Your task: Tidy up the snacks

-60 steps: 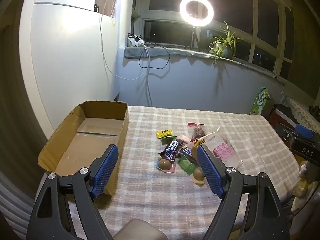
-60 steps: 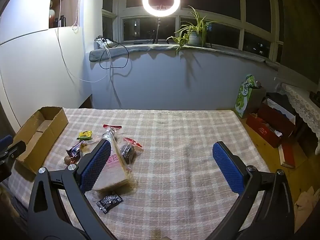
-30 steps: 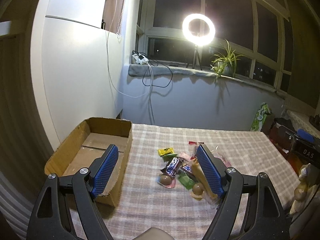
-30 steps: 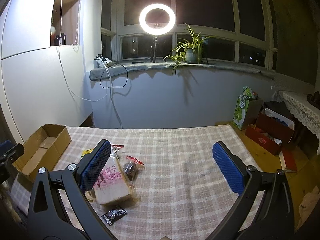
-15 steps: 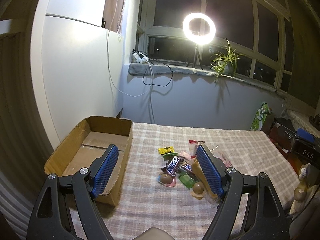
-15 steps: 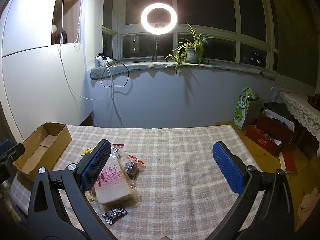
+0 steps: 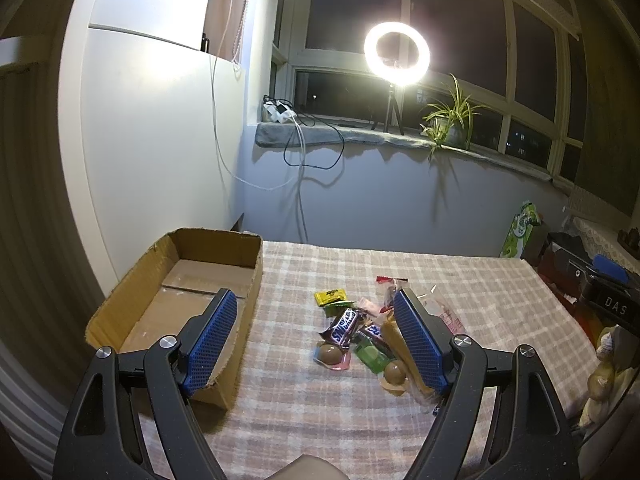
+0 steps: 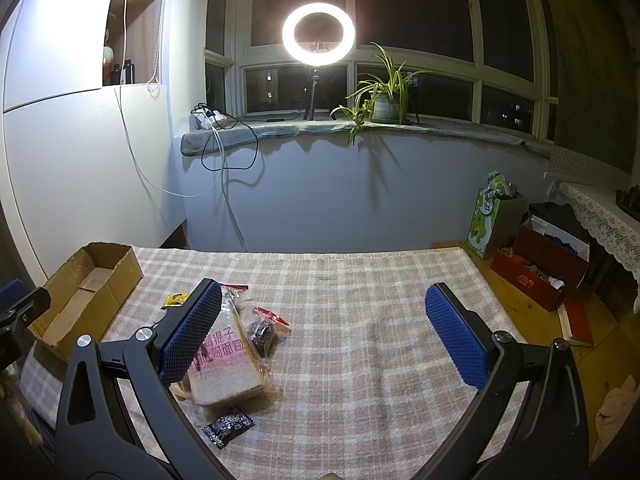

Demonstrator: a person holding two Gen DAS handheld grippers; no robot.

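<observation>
Hovering with jaws wide, both grippers face crinkly snack wrappers [image 7: 344, 326] beside a rectangular cardboard box [image 7: 132, 292].

Matt corrugated cardboard box [image 7: 208, 276]; woven checked tablecloth [image 8: 360, 340]; glossy plastic Snickers wrapper [image 7: 345, 325]; clear film on bread pack [image 8: 224, 364].

Left gripper [image 7: 316, 338]: two black plastic finger arms with triangular cut-outs near base. Blue pads [image 7: 210, 342] on inner faces, fine dimpled grid texture, rectangular with rounded tips. Silver round-head screws on each arm, two per side. Right gripper [image 8: 334, 334]: same build, black skeletal arms, blue textured pads [image 8: 456, 338], silver screws near pad bases. Seen from left wrist view: black block with white lettering "DAS", blue pad above.
</observation>
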